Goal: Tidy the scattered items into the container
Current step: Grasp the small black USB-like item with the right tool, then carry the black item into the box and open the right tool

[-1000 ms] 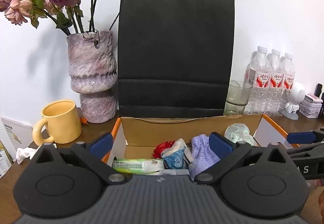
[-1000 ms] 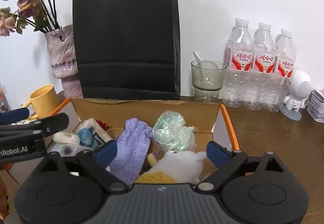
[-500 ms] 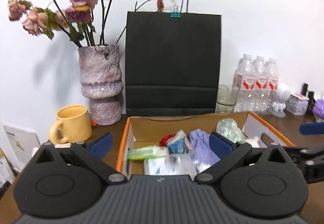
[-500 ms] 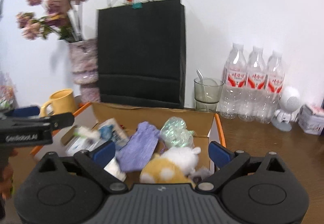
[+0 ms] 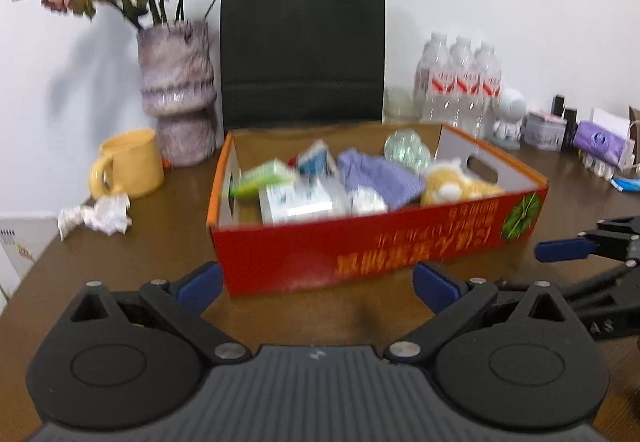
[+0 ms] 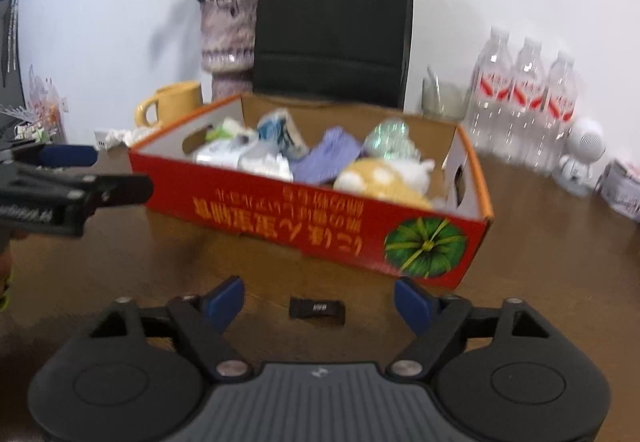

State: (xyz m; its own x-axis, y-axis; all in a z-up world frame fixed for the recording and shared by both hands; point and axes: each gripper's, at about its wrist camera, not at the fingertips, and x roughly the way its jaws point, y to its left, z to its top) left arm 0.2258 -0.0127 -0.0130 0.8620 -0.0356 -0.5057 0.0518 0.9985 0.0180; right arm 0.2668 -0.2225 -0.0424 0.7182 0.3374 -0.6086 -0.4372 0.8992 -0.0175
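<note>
Ahead of both tongs the red box (image 6: pixel 312 202) sits full on the counter (image 6: pixel 540 262), now seen from outside after both pulled back from over it. Left tongs (image 5: pixel 316 284) gape empty; right tongs (image 6: pixel 318 300) are closing, a small black item (image 6: pixel 317 311) lying untouched between them

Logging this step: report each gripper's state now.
Left gripper: open, empty.
Right gripper: jaws closing, holding nothing; a small black item lies between them.
</note>
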